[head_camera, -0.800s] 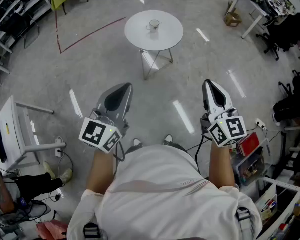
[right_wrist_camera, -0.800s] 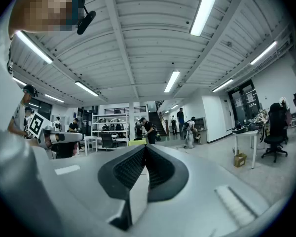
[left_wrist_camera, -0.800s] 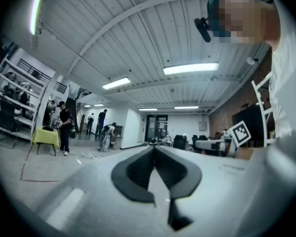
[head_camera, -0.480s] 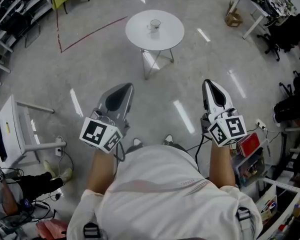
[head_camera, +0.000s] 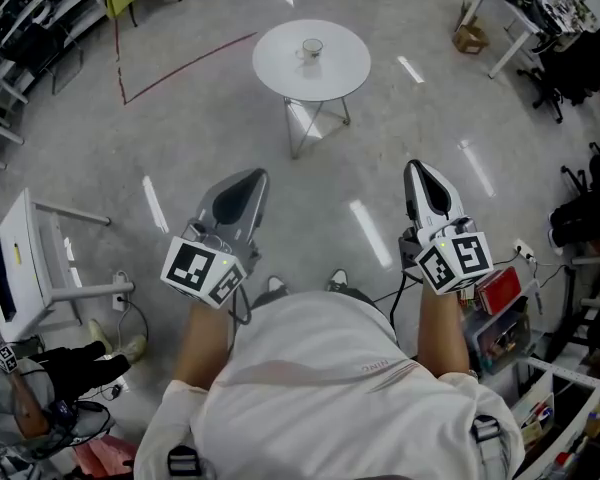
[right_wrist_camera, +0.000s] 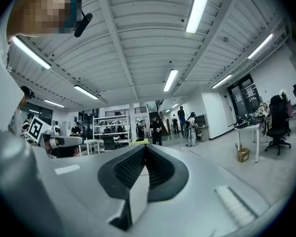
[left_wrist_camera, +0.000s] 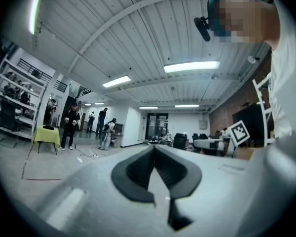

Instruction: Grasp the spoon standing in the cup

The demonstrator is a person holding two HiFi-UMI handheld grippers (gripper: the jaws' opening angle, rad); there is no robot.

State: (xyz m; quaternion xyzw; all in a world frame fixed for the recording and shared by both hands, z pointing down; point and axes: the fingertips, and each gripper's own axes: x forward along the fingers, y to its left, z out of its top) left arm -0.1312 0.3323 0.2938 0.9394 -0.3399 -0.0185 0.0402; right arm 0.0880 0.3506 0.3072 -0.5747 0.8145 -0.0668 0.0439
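Nearest the camera, the person is holding both claws out in front, pointing forward and level. The left grey two-jaw gripper (head_camera: 246, 178) is sitting with its dark pads clenched tip to tip and nothing between them, and the right grey two-jaw gripper (head_camera: 419, 170) is doing exactly the same, pinching only air. Past them a stretch of shiny grey concrete floor (head_camera: 190, 118) is lying between the person and the target. At the far end, the round white table (head_camera: 345, 73) is standing well apart from both claws, with the small pale cup (head_camera: 312, 47) sitting near its middle. The spoon is supposedly standing in that cup, so its long axis should be upright, but it's looking too tiny here to actually make out. The cup is lying straight ahead, between the two claws' lines and a touch closer to the left one's. I'm guessing either hand works, but first both are needing to walk in and open up.
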